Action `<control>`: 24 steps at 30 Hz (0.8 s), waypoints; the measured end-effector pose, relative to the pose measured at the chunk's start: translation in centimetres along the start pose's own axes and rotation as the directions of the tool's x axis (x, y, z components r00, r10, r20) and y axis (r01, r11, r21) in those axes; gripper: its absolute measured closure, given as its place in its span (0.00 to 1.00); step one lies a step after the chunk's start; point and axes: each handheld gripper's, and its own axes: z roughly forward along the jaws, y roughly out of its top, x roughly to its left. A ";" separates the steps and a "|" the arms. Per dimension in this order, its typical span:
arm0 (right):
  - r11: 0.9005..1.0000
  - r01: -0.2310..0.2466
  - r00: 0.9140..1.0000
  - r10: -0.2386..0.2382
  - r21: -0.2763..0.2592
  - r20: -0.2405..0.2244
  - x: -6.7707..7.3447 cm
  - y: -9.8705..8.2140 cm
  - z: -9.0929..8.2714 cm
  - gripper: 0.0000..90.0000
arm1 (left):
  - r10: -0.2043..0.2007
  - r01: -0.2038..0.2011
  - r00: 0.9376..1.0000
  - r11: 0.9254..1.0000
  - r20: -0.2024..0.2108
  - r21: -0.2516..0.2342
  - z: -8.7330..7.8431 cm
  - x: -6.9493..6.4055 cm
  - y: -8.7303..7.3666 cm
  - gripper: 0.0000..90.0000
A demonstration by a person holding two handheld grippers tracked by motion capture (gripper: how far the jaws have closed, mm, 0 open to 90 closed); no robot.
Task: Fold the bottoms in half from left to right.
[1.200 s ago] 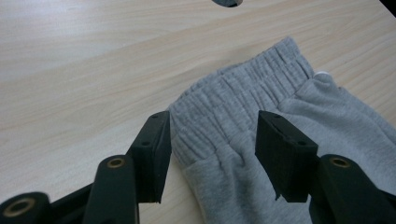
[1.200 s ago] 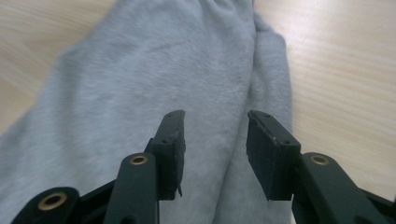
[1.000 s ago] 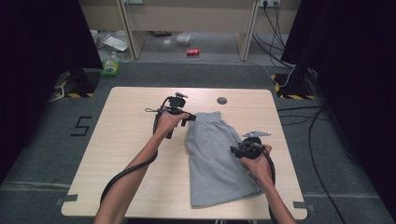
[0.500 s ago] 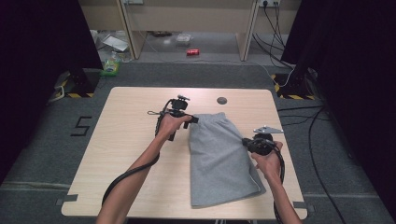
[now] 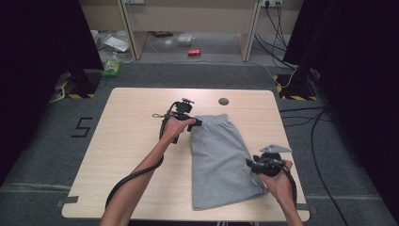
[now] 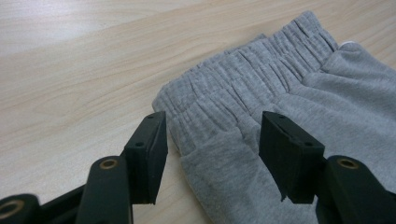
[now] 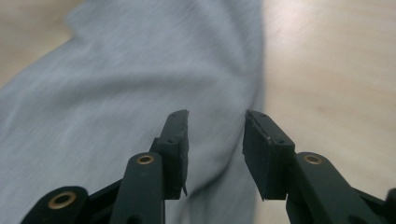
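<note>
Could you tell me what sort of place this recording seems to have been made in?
Probably a lab or studio set up for recording. A plain wooden table stands on grey carpet between dark curtains, loose cables trail over the floor, and yellow-and-black tape marks the stand bases.

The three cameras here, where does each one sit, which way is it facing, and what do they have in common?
High view: above the person's side of the table, looking forward and down; both forearms, left gripper and right gripper show.
Left gripper view: rides that gripper, looking along its open jaws at the waistband of the grey shorts.
Right gripper view: rides that gripper, jaws just reopened with nothing between them, over the shorts' edge.
All three share the shorts and the wooden tabletop.
</note>
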 end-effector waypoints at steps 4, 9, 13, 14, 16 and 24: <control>1.000 0.014 0.999 -0.013 0.018 -0.041 1.1 -2.3 -1.3 0.66 | -0.007 0.007 1.000 1.000 -0.006 -0.004 -0.1 0.0 -0.1 0.46; 0.996 0.006 1.000 -0.003 0.093 -0.029 1.1 -4.4 -0.8 0.71 | -0.016 0.016 1.000 1.000 -0.009 -0.008 -0.2 0.2 -0.1 0.45; 0.995 0.018 0.998 -0.012 0.096 -0.064 0.7 -4.8 -0.6 0.95 | -0.018 0.018 1.000 1.000 -0.008 -0.007 -0.2 0.4 0.0 0.44; 0.996 0.026 0.997 -0.020 0.085 -0.068 0.6 -4.7 -0.8 0.96 | -0.020 0.020 1.000 1.000 -0.007 -0.008 -0.2 0.4 -0.1 0.44; 0.997 0.034 0.998 -0.030 0.070 -0.061 0.6 -4.5 -1.4 0.96 | -0.019 0.019 1.000 1.000 -0.010 -0.004 -0.2 0.5 -0.2 0.44; 0.998 -0.010 1.000 0.011 0.060 -0.008 -0.9 -6.1 -3.1 0.96 | -0.026 0.026 1.000 1.000 -0.017 -0.004 0.1 0.5 -0.3 0.44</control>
